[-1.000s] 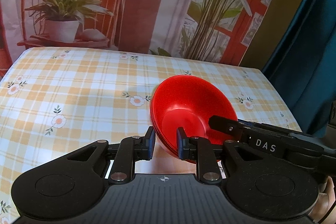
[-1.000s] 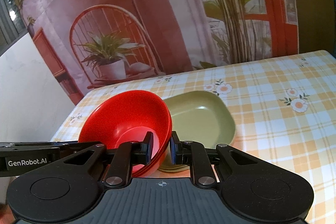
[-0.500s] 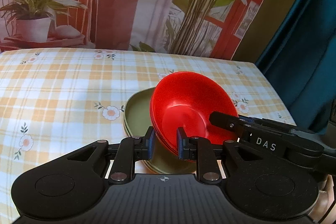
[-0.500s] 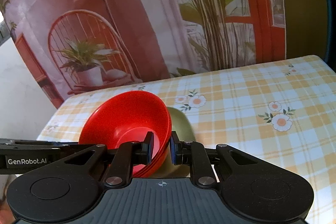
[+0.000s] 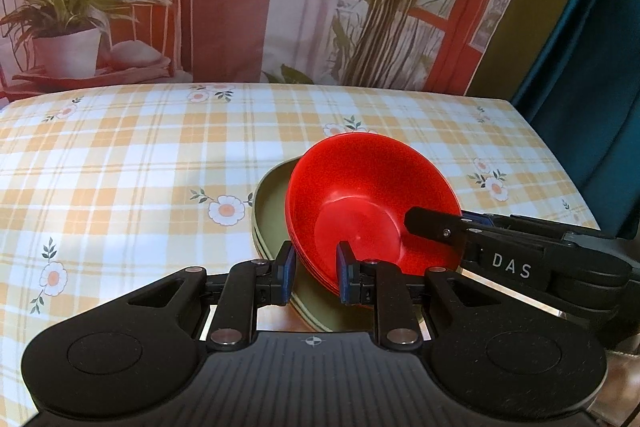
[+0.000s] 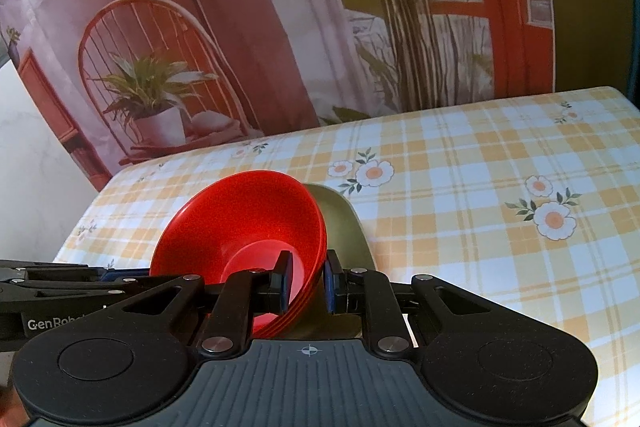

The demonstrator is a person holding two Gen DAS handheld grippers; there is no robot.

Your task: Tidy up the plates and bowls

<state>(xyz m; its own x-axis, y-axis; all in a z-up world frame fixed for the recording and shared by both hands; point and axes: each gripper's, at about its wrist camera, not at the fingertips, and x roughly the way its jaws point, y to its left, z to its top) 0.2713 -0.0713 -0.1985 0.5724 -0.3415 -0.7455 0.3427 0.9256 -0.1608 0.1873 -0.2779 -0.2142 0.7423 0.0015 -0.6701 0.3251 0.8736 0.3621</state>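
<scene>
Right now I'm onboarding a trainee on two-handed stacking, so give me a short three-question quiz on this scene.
1. True or false: both the left tool and the right tool grip the rim of the stack of glossy red plastic bowls.
2. What lies directly beneath the bowls? A) a white mug B) an olive-green rounded plastic plate C) a steel tray
3. Fill in: the table wears a yellow-and-white checked tablecloth printed with ____.

Key: 1 true; 2 B; 3 flowers.
</scene>
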